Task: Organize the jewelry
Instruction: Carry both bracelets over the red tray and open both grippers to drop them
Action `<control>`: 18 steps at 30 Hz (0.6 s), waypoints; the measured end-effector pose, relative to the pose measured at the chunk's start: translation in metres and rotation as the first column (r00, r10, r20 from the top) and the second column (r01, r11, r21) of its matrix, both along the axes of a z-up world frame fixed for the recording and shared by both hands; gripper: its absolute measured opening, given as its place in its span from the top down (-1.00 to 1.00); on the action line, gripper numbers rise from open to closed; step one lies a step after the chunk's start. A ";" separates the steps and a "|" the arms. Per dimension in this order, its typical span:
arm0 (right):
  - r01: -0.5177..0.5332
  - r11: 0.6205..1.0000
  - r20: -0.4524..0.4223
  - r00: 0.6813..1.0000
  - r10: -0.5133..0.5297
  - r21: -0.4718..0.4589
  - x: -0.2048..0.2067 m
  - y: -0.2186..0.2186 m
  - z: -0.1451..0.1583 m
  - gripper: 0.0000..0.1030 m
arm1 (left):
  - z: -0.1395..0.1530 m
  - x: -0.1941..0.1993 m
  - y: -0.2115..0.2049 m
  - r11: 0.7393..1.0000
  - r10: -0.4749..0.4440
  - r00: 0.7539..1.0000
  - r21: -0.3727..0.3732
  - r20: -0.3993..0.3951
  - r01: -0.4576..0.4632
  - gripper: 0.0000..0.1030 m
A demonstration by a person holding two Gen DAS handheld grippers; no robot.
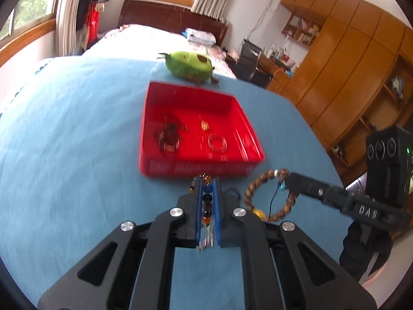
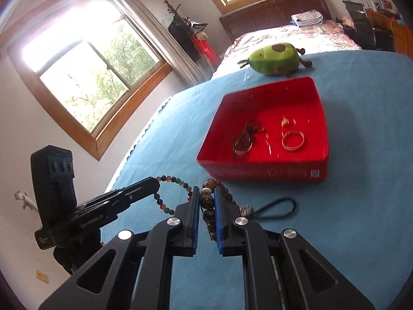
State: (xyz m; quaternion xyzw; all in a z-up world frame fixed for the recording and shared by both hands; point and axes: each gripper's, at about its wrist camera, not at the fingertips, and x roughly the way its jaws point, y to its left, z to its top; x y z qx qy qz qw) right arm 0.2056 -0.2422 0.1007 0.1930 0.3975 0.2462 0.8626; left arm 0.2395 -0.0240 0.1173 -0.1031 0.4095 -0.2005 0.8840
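Note:
My left gripper (image 1: pixel 207 180) is shut on a multicoloured bead bracelet (image 1: pixel 207 199), held above the blue cloth just in front of the red tray (image 1: pixel 196 168). My right gripper (image 2: pixel 207 190) is shut on a brown wooden bead bracelet (image 2: pixel 208 201), also in front of the red tray (image 2: pixel 258 171). In the left wrist view the brown bracelet (image 1: pixel 258 183) hangs from the right gripper's fingers (image 1: pixel 307 183). In the right wrist view the coloured bracelet (image 2: pixel 178 182) hangs from the left gripper's fingers (image 2: pixel 139 190). The tray holds a clear bangle (image 2: pixel 293 140), a dark tangled necklace (image 2: pixel 245 139) and a small gold piece (image 2: pixel 285 122).
A green avocado plush (image 1: pixel 189 66) lies behind the tray on the blue cloth (image 1: pixel 77 142). A black cord loop (image 2: pixel 276 208) lies on the cloth by my right gripper. A bed (image 1: pixel 144 38), a desk and wooden wardrobes (image 1: pixel 343 59) stand beyond.

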 end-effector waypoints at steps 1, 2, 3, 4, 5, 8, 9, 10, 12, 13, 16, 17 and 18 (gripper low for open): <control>0.006 1.000 0.005 1.000 -0.006 0.001 0.006 -0.001 0.001 0.80 | 0.002 0.011 -0.003 1.000 0.003 1.000 -0.007 0.004 -0.003 0.88; 0.015 1.000 0.012 1.000 -0.015 0.003 0.016 -0.002 0.002 0.80 | 0.002 0.021 -0.005 1.000 0.002 1.000 -0.014 0.003 -0.002 0.88; 0.023 1.000 0.018 1.000 -0.023 0.002 0.024 -0.002 0.002 0.80 | 0.002 0.032 -0.007 1.000 0.001 1.000 -0.024 0.000 -0.001 0.88; 0.034 0.999 0.026 0.999 -0.034 0.000 0.036 -0.003 0.002 0.80 | 0.000 0.044 -0.010 0.999 -0.001 1.000 -0.034 -0.002 0.001 0.88; 0.043 0.999 0.031 0.999 -0.043 -0.001 0.046 -0.003 0.001 0.80 | -0.002 0.056 -0.012 0.999 0.001 1.000 -0.045 -0.003 -0.001 0.88; 0.067 0.998 0.033 0.997 -0.067 0.000 0.080 -0.005 -0.008 0.80 | -0.008 0.081 -0.019 0.999 0.016 1.000 -0.041 0.003 -0.016 0.88; 0.077 0.997 0.030 0.997 -0.077 -0.004 0.092 -0.006 -0.013 0.80 | -0.013 0.093 -0.022 0.999 0.018 1.000 -0.041 0.001 -0.018 0.88; 0.085 0.996 0.029 0.996 -0.085 -0.011 0.100 -0.005 -0.019 0.80 | -0.018 0.104 -0.024 0.999 0.020 1.000 -0.044 -0.005 -0.021 0.88; 0.100 0.995 0.023 0.995 -0.099 -0.032 0.116 -0.004 -0.028 0.80 | -0.028 0.123 -0.028 0.999 0.022 0.999 -0.043 -0.027 -0.024 0.88; 0.104 0.994 0.011 0.995 -0.103 -0.044 0.128 -0.002 -0.035 0.80 | -0.033 0.131 -0.030 0.999 0.027 0.999 -0.036 -0.038 -0.028 0.88; 0.093 0.995 -0.022 0.995 -0.094 -0.046 0.151 0.004 -0.050 0.80 | -0.049 0.154 -0.036 0.999 0.042 0.997 -0.005 -0.069 -0.042 0.88; 0.086 0.995 -0.032 0.996 -0.088 -0.047 0.156 0.006 -0.055 0.80 | -0.052 0.158 -0.036 0.999 0.045 0.996 0.000 -0.076 -0.045 0.88; 0.081 0.995 -0.045 0.995 -0.083 -0.050 0.163 0.008 -0.061 0.80 | -0.057 0.165 -0.038 0.999 0.049 0.995 0.011 -0.086 -0.048 0.88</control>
